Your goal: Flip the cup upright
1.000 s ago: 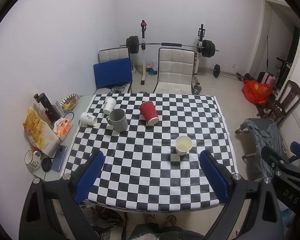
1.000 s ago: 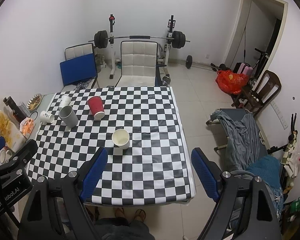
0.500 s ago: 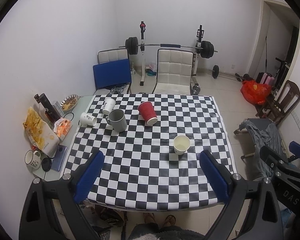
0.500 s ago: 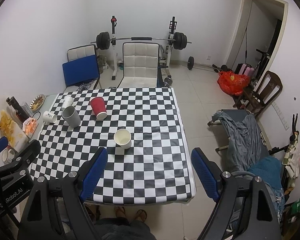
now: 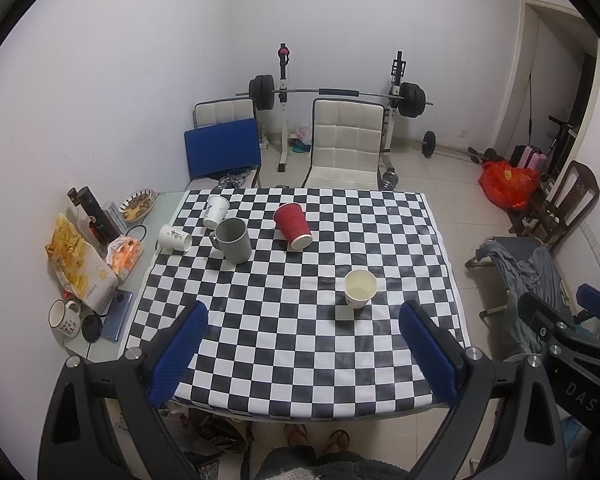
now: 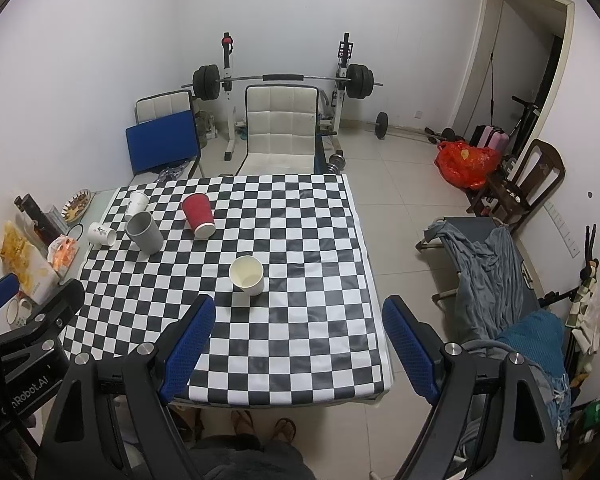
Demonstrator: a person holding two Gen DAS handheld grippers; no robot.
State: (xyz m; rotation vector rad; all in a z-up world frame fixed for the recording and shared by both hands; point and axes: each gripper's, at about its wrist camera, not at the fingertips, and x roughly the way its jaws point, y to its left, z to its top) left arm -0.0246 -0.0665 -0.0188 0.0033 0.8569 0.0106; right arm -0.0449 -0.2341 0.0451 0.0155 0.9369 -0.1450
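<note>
A checkered table [image 5: 300,344] holds several cups. A cream paper cup [image 5: 359,288] [image 6: 247,275] stands upright near the middle. A red paper cup [image 5: 292,225] [image 6: 198,215], a grey mug [image 5: 233,240] [image 6: 144,233] and a white paper cup [image 5: 216,211] [image 6: 136,204] stand upside down at the back left. Another white cup [image 5: 175,237] [image 6: 102,233] lies on its side at the left edge. My left gripper [image 5: 302,334] and right gripper [image 6: 298,328] are both open and empty, held high above the table's near edge.
A side shelf [image 5: 100,344] left of the table carries snack bags [image 5: 80,264], a mug [image 5: 65,317], a phone and a bowl. Two chairs [image 5: 346,144] and a barbell rack [image 5: 336,92] stand behind the table. A cot with clothes [image 6: 496,264] is on the right.
Both grippers have risen and drawn back slightly, so the table sits a little lower and smaller in view. The cups have not moved.
</note>
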